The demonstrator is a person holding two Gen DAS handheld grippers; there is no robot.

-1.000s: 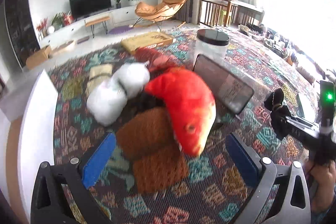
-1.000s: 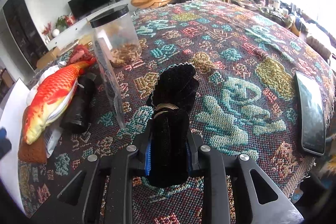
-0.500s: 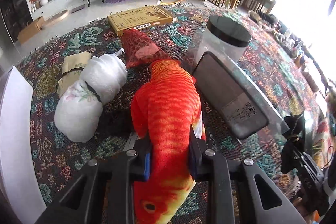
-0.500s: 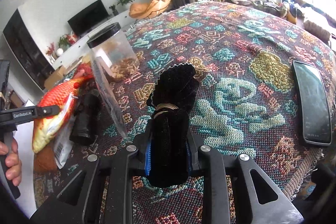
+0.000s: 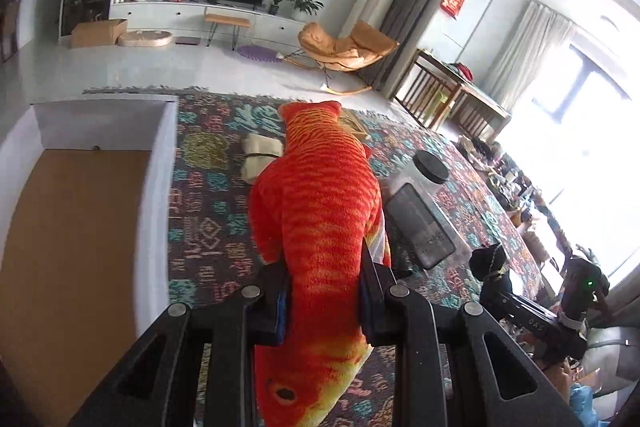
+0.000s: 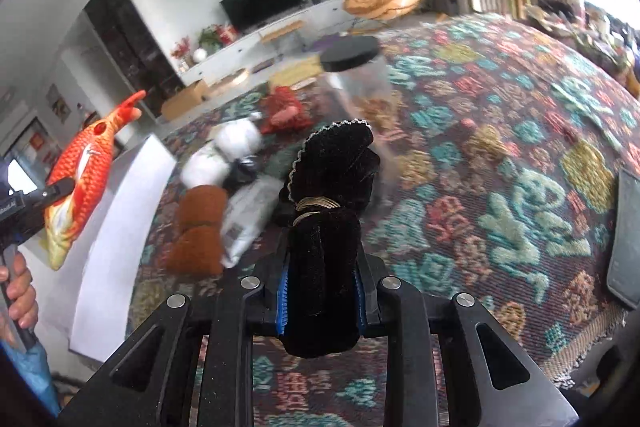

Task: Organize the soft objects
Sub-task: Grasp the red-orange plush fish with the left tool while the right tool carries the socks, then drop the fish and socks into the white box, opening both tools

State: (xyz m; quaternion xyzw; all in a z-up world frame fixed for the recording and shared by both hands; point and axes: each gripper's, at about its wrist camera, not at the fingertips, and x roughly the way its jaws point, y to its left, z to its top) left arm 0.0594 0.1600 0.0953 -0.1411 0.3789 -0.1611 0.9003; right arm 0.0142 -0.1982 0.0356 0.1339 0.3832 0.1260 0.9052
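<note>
Left gripper (image 5: 323, 301) clamped on orange plush fish (image 5: 320, 211), its head cut off at 6 o'clock, right gripper (image 6: 322, 297) clamped on black velvet pouch (image 6: 328, 227), blurred jar (image 6: 360, 83) at 12 o'clock.

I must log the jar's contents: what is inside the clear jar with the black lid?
The clear jar shows a brownish heap near its bottom, too blurred to name. The black velvet pouch covers its lower part.

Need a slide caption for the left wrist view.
Left tongs clamp the orange plush fish above the patterned tablecloth.
</note>
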